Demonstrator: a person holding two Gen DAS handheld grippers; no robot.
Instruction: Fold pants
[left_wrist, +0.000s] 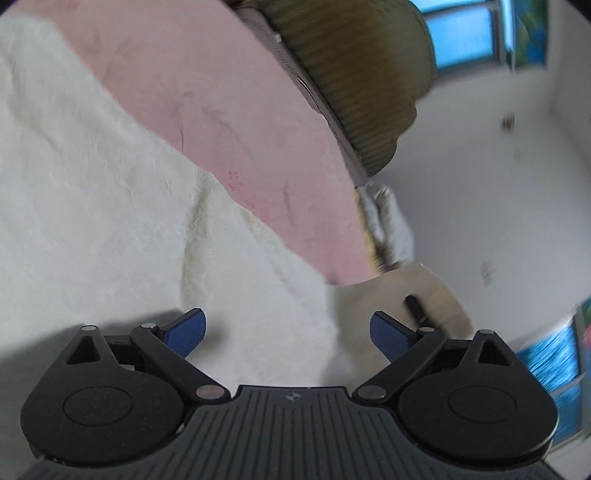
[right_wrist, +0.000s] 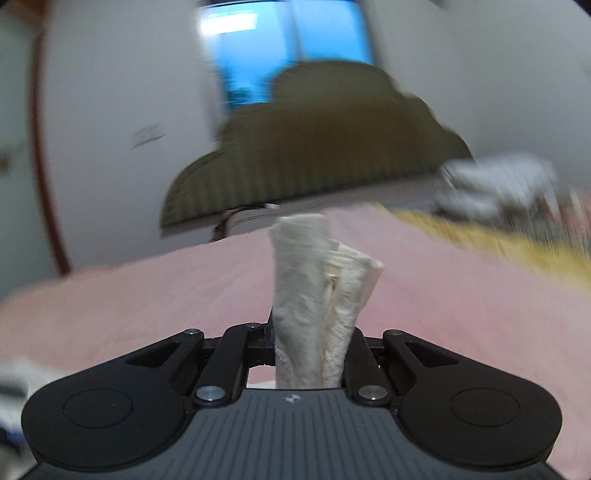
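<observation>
The left tongs (left_wrist: 288, 334) stand wide apart with nothing between their blue pads, hovering over the cream-white fuzzy fabric pants (left_wrist: 110, 206), which spread on the pink bedcover (left_wrist: 229, 110) ahead of and beneath them. The right tongs (right_wrist: 310, 347) are clamped on a bunched fold of the same pants (right_wrist: 314, 295), which sticks up between the fingers; beyond them lies a blurred olive ribbed cushion (right_wrist: 325, 147), perhaps a pillow.

We see cream, fuzzy pants (left_wrist: 110, 206) spread on the pink bed, one bunched end (right_wrist: 317, 295) standing upright, pinched.
</observation>
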